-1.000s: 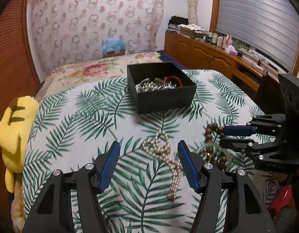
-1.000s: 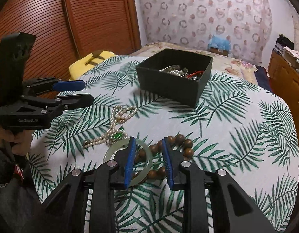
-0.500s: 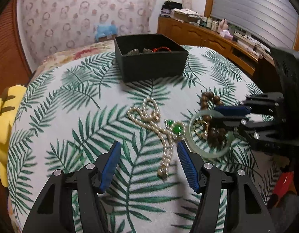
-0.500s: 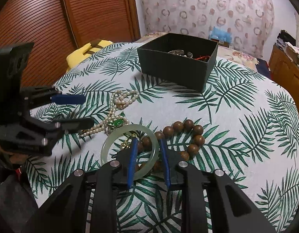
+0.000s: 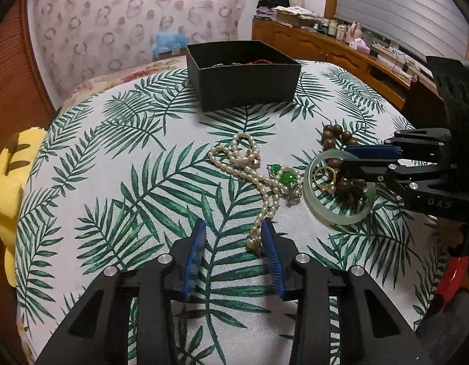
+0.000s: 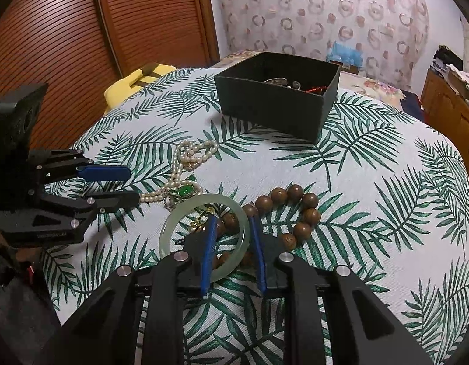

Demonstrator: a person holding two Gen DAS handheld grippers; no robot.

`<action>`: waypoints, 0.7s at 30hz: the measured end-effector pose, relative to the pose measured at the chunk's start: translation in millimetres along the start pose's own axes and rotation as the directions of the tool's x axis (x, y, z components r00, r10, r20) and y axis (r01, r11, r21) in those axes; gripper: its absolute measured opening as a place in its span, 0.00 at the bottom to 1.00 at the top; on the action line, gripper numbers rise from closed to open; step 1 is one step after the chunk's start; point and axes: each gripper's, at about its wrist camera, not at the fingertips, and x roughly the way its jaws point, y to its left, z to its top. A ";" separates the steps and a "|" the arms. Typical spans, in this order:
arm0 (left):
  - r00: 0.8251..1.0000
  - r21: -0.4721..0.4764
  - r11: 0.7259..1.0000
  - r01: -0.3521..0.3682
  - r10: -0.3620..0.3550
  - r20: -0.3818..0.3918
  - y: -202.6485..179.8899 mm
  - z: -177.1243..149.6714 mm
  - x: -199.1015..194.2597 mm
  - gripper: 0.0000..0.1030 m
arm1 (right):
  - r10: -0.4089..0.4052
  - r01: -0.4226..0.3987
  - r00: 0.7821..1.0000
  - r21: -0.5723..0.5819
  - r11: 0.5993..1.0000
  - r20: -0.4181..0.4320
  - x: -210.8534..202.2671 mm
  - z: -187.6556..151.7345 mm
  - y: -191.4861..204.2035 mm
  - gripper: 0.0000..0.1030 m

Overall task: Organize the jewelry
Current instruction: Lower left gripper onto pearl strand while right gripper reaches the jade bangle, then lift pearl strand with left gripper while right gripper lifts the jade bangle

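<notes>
Jewelry lies loose on the leaf-print worktop (image 5: 112, 182), near the black box (image 5: 243, 73). Left: pearl necklace (image 5: 249, 170), its clasp end between the closing jaws of the left gripper (image 5: 234, 234), pads not yet pressing; centre the strand before they meet. Centre: green pendant (image 5: 284, 176). Right: jade bangle (image 6: 204, 234) over the wooden bead bracelet (image 6: 295, 210); right gripper (image 6: 232, 228) straddles the bangle's rim, jaws narrow, contact unclear, so seat the rim fully, clear of the beads
</notes>
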 end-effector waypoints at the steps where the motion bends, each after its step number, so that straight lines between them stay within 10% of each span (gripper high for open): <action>1: 1.000 0.004 1.000 0.000 0.000 0.000 0.4 0.1 -0.1 0.30 | -0.002 0.002 1.000 -0.004 1.000 0.000 -0.8 -0.4 -0.1 0.24; 21: 1.000 0.048 0.999 -0.003 0.003 -0.006 -2.5 3.2 3.5 0.23 | -0.008 0.008 1.000 -0.017 1.000 -0.005 1.0 2.6 1.3 0.24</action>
